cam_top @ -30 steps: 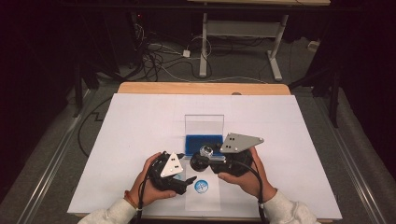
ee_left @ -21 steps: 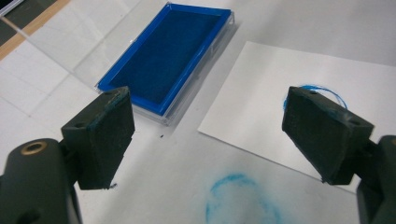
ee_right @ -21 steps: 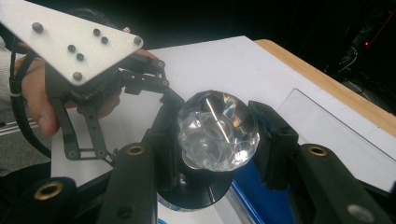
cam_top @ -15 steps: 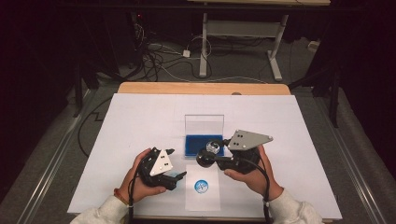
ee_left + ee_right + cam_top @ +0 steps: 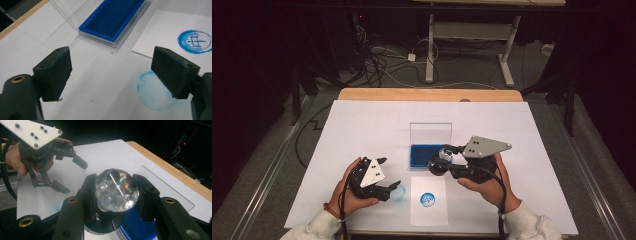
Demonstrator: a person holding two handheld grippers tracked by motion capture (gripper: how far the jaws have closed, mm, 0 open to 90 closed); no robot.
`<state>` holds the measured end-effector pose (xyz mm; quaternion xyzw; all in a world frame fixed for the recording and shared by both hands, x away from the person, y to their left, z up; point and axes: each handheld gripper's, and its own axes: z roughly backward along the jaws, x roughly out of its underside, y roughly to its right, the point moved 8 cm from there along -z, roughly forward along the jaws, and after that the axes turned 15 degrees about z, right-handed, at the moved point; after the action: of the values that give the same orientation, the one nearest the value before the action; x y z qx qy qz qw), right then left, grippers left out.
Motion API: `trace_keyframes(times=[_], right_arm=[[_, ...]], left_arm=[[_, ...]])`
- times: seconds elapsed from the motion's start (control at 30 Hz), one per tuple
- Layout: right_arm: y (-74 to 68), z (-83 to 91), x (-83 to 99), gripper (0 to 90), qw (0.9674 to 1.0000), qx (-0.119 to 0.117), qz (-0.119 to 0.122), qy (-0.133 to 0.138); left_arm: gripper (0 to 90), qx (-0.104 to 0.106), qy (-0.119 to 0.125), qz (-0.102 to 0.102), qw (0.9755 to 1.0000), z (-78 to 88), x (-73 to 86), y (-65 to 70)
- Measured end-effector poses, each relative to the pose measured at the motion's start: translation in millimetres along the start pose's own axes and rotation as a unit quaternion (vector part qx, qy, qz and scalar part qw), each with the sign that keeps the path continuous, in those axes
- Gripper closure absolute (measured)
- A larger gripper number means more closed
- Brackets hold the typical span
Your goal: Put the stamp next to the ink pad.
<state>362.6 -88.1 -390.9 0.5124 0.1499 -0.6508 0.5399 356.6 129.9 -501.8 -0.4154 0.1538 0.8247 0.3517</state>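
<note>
- We've got the right gripper (image 5: 116,195) pinching the stamp (image 5: 116,190) by its clear faceted knob, just over the open blue ink pad (image 5: 428,155); that slick knob could twist between the jaws.
- Left gripper (image 5: 112,72) spread, empty; wet blue smudge (image 5: 153,91) just beneath could foul its pads.
- Paper slip (image 5: 429,201) below may shift unpinned.

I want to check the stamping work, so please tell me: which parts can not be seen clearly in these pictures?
- Inked face of the round black stamp with the clear faceted knob: right gripper view, turned down, hidden by its own base and the right gripper.
- Drawing inside the blue round print on the white paper slip: high view, too small.
- That print: left gripper view, cut by the right edge.
</note>
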Motion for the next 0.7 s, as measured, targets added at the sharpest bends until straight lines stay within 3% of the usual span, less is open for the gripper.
trace_keyframes(times=[0.7], right_arm=[[20.5,11.7,12.7,57.6,0.9991,0.036,-0.005,-0.021]], left_arm=[[16.8,-0.030,-0.005,0.028,0.9991,22.1,29.4,-14.0]])
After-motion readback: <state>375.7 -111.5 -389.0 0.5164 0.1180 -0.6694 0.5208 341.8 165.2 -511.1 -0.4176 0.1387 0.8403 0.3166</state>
